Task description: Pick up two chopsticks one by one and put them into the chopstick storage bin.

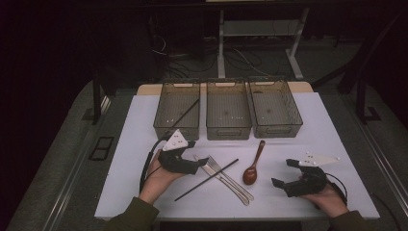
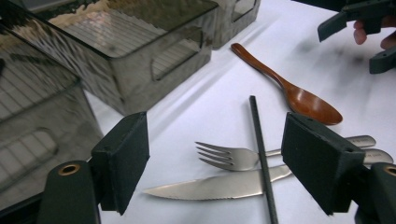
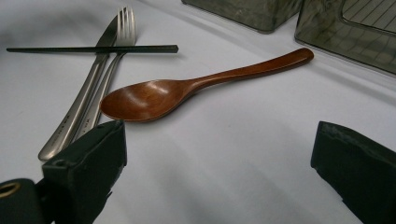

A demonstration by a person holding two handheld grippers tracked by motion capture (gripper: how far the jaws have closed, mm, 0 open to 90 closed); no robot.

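Left gripper [image 2: 215,163] open, jaws straddling chopstick [image 2: 261,158] atop knife [image 2: 215,185] and fork [image 2: 229,156], likely lining up pick. Right gripper [image 3: 219,172] open, idle near spoon [image 3: 187,91].

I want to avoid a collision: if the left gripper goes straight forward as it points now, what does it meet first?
Probably the black chopstick lying across the knife and fork, all between the open jaws of the left gripper. Depth is unclear, so the knife blade might come first.

A black chopstick [image 2: 261,154] lies flat across a steel fork [image 2: 233,157] and a steel knife [image 2: 219,185], both flat and side by side on the white table. The fork tines and knife tip point toward 10 o'clock in the high view; the chopstick runs from 7 to 2 o'clock.
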